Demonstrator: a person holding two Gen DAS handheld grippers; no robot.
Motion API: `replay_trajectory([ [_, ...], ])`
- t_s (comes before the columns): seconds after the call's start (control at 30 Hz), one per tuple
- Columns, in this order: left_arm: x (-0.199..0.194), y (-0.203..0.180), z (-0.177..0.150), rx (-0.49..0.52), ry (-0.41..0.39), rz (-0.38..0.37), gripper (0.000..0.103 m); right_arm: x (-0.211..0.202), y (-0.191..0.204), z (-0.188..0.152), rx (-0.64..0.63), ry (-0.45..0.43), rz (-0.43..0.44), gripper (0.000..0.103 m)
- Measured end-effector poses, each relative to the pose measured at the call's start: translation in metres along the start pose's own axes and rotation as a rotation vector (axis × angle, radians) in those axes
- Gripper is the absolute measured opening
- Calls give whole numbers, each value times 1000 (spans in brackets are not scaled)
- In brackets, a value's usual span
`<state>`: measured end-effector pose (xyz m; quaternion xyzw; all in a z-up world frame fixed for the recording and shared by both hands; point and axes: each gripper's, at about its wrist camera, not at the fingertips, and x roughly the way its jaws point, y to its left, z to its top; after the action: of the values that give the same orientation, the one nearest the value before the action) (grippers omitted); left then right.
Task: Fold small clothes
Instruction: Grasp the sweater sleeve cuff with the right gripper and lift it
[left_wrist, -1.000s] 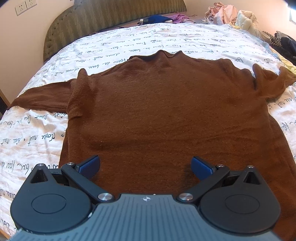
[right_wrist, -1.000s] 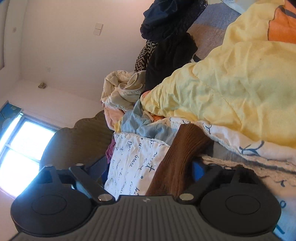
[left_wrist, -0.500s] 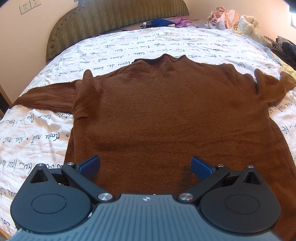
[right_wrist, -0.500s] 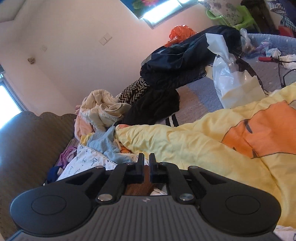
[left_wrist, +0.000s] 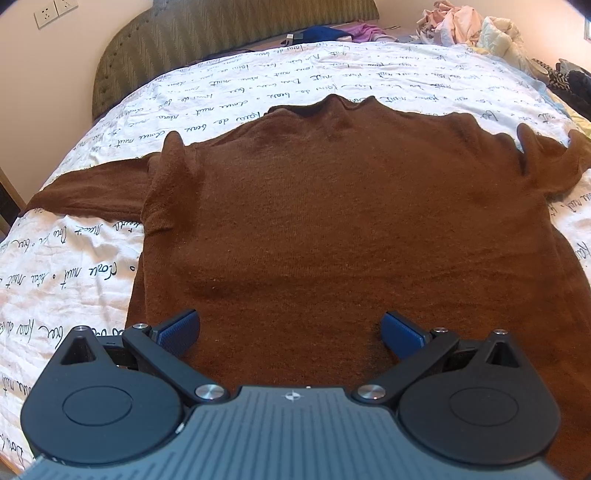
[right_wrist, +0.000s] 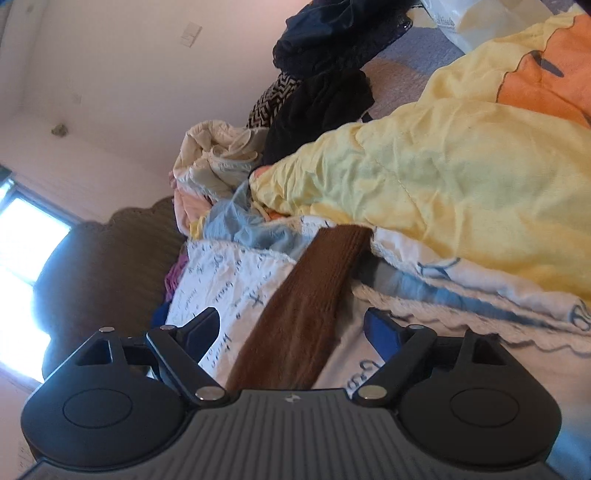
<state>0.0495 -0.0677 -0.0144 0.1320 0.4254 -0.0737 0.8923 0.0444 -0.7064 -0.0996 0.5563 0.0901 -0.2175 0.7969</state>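
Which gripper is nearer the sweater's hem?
Left. The left gripper hovers open above the brown sweater's hem; the right gripper, jaws opening, straddles a sleeve.

Brown sweater (left_wrist: 332, 221): matt knit, fine fuzzy nap; sleeve (right_wrist: 303, 314) ribbed. Bedsheet (left_wrist: 92, 258): thin white cotton-like cloth, creased, script print. Headboard (left_wrist: 207, 40): olive woven upholstery, zigzag texture. Yellow quilt (right_wrist: 443, 177): soft, crinkled, stitched. Left gripper (left_wrist: 290, 328): matt black plastic, shiny metal pivots, blue ridged pads (left_wrist: 177, 326).
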Motion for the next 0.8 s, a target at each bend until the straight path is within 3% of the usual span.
replay_trajectory([
  [0.1, 2, 0, 0, -1, -1, 3, 103, 13, -14, 11, 122, -56, 82, 74],
  [0.13, 3, 0, 1, 0, 3, 4, 103, 20, -17, 14, 153, -51, 91, 56],
  [0.17, 4, 0, 1, 2, 7, 5, 103, 26, -18, 16, 170, -37, 73, 27],
  [0.23, 5, 0, 0, 4, 8, 4, 103, 36, -19, 17, 182, -7, 24, 5],
  [0.37, 2, 3, 1, -3, -4, 0, 103, 26, -3, 13, 67, -54, -44, 5],
  [0.6, -1, 10, -2, -36, -16, -23, 103, -38, 45, 23, -244, -235, -186, 5],
  [0.8, -2, 11, -1, -35, -35, -26, 103, -71, 95, -20, -546, -224, -146, 5],
])
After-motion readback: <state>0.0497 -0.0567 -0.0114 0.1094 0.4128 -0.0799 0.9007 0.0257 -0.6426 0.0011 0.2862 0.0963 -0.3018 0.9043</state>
